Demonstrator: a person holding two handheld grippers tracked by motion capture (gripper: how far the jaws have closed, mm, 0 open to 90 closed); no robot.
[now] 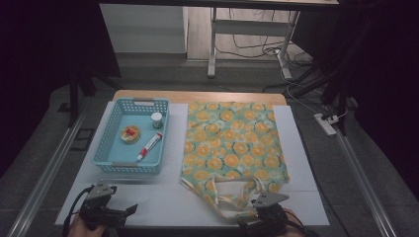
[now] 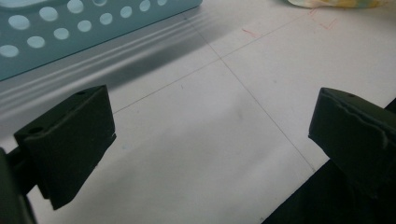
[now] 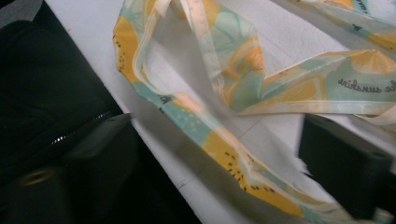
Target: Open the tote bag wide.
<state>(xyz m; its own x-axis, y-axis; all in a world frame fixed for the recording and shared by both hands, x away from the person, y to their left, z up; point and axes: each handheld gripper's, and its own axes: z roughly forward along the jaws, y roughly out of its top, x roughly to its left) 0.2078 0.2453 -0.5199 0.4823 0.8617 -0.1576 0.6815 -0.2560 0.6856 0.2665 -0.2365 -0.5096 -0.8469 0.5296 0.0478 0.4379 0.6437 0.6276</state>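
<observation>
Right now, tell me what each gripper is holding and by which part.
Nothing is held yet. The right gripper has its jaws open around the handle strap of the orange-print tote bag, pads not pressing. The left gripper stands open over the bare white mat.

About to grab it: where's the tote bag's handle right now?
In the high view the handle lies at the near edge of the white board, just left of the right gripper, which is open with the strap between its fingers.

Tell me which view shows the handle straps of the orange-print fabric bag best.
The right gripper view: the handle straps lie close up between its jaws, print and edging legible. The high view shows them small, looped at the bag's near edge. The left gripper view catches a mere scrap of fabric.
</observation>
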